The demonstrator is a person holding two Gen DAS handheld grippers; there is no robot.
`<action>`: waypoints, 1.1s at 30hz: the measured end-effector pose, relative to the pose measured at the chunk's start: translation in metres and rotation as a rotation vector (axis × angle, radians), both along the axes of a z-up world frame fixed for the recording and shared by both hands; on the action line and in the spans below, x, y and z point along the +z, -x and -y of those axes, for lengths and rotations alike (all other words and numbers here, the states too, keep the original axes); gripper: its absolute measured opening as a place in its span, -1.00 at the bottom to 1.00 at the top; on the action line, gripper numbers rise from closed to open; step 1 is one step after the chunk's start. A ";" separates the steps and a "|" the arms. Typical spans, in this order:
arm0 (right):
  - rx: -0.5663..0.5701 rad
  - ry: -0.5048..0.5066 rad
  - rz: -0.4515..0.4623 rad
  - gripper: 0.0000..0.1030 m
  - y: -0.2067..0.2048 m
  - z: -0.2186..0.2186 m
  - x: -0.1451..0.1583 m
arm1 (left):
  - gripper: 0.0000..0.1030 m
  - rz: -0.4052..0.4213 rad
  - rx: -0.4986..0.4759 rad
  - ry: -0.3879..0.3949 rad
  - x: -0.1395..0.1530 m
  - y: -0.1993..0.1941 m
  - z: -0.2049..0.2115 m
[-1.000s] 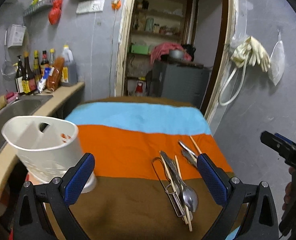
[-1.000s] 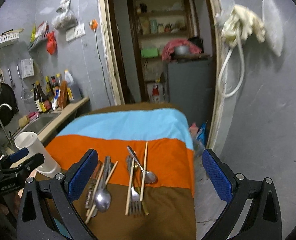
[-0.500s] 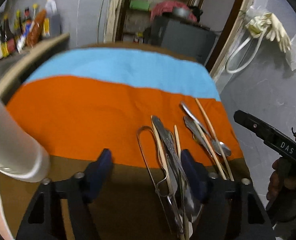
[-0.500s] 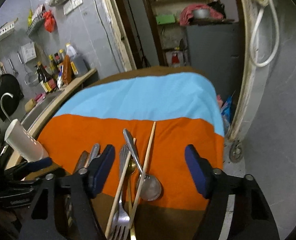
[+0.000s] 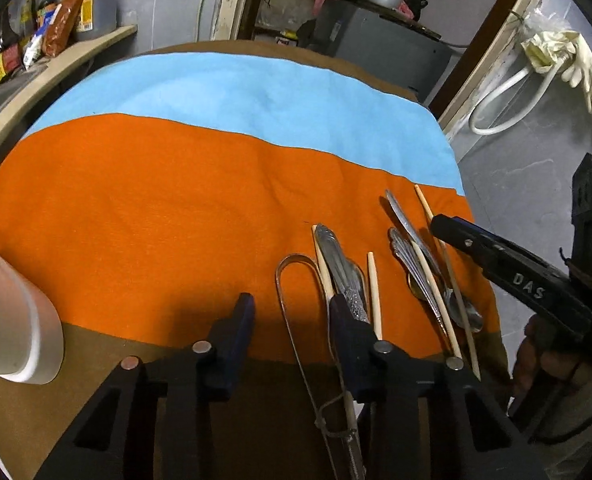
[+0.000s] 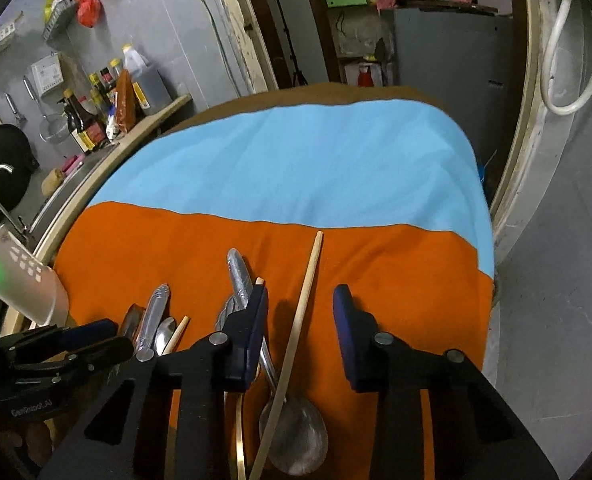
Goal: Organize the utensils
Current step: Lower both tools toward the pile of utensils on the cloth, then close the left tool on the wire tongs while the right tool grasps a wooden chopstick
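Tools both lower than before, left tool and right tool narrowing, nothing gripped, over utensils.

A: Dim indoor light in both views; the striped cloth is evenly lit and sharp.

B: Shadows?

A: A dark patch falls on the cloth just ahead of the left gripper.

B: Edges?

A: Strong fisheye bending, black corners. The white container at the left edge is soft and slightly glaring.

Utensils on cloth; holder left.
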State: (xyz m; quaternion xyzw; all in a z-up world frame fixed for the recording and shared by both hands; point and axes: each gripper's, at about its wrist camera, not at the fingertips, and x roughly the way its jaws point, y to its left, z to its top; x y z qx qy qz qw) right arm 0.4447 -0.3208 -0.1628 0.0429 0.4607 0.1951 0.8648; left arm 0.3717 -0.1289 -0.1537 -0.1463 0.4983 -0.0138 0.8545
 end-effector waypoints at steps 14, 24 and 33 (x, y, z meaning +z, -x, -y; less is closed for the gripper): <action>-0.014 -0.004 -0.085 -0.61 -0.017 -0.009 -0.015 | -0.55 -0.095 -0.031 0.081 -0.006 -0.020 0.001; -0.080 -0.053 -0.172 -0.92 -0.024 -0.003 -0.016 | -0.56 -0.053 0.013 0.153 0.003 0.000 -0.016; -0.175 -0.317 0.002 -0.92 0.022 0.020 0.032 | -0.57 0.217 0.033 0.144 0.051 0.042 -0.028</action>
